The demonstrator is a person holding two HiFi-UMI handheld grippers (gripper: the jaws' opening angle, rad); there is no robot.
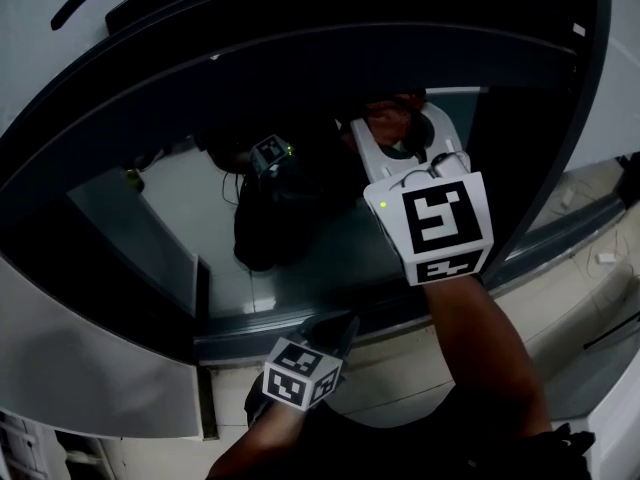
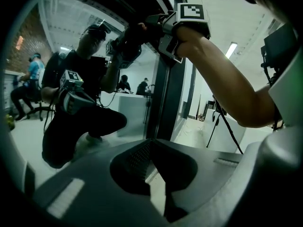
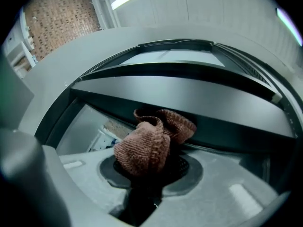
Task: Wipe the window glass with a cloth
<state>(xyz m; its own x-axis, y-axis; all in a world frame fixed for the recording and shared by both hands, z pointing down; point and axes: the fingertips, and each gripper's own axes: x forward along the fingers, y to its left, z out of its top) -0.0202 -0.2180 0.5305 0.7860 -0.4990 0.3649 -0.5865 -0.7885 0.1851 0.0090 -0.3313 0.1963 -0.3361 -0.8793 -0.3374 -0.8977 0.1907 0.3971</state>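
While my right gripper (image 1: 400,128) clamps the reddish-brown cloth (image 3: 147,143) high on the window glass (image 1: 310,258), by its dark frame (image 1: 300,58), my left gripper (image 2: 150,145) hangs closed, empty. Wiping looks under way, with most of the glass seemingly left.

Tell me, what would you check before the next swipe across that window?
1. Reddish-brown knitted cloth gripped: ok, right tongs shut on it.
2. Cloth sticks out past the tongs' tips: ok.
3. Cloth pressed against the window glass: cannot tell.
4. Left tongs out of the way: ok, shut, empty, low by the grey sill.
5. Glass below the cloth to wipe: ok, the pane runs down to the sill.
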